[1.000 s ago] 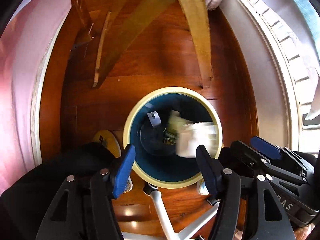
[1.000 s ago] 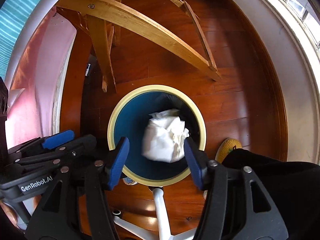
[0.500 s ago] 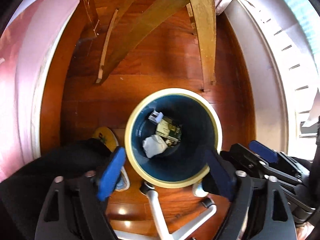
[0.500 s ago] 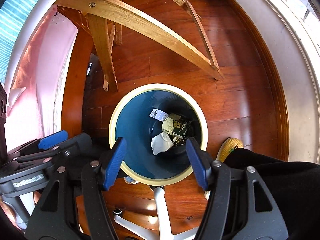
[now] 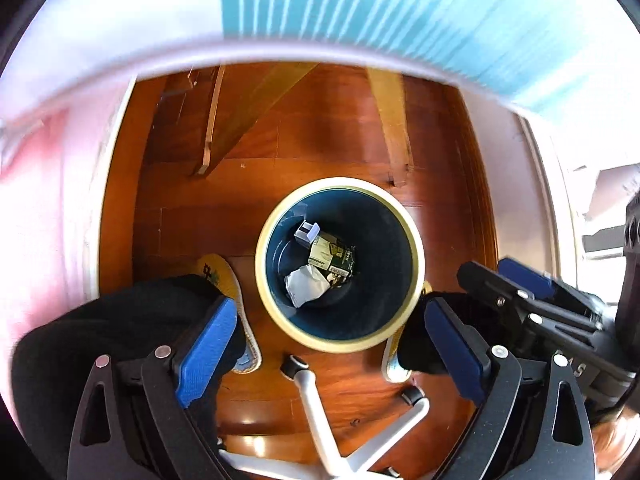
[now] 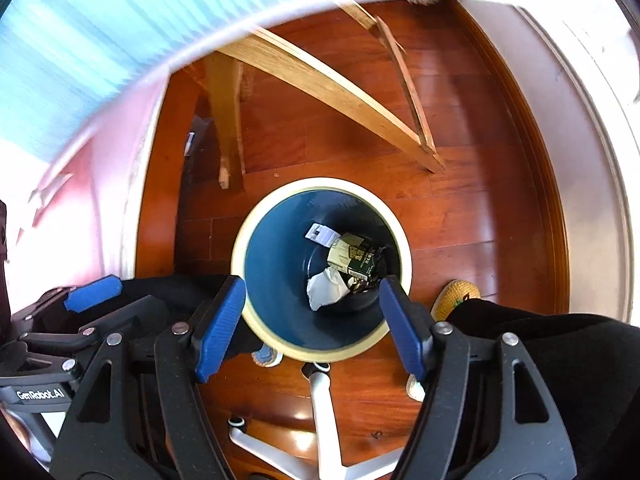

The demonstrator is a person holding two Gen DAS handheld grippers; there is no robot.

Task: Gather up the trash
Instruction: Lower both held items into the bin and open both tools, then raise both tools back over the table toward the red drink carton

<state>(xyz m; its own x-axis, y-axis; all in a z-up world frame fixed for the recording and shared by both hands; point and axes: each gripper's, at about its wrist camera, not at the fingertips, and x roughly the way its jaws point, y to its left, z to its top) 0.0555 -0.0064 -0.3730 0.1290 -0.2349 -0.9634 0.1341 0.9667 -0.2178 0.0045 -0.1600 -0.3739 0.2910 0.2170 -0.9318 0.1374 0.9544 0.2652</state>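
A round bin (image 5: pixel 280 216) with a cream rim and dark blue inside stands on the wooden floor; it also shows in the right wrist view (image 6: pixel 260 224). At its bottom lie a crumpled white paper wad (image 5: pixel 306 284) (image 6: pixel 326 290), a green and cream carton (image 5: pixel 332 258) (image 6: pixel 352 258) and a small white and blue box (image 5: pixel 306 232) (image 6: pixel 320 234). My left gripper (image 5: pixel 332 352) is open and empty, high above the bin's near rim. My right gripper (image 6: pixel 310 328) is open and empty, also high above the near rim.
Wooden table legs (image 6: pixel 320 76) stand behind the bin. A white chair base (image 5: pixel 320 412) with castors lies in front of it. Yellow slippers (image 5: pixel 220 280) and black trouser legs flank the bin. A blue-striped tabletop edge (image 5: pixel 360 8) fills the top of both views.
The white paper wad has dropped from between the right fingers to the bin's bottom. Both grippers have risen, and the tabletop edge has come into view at the top.
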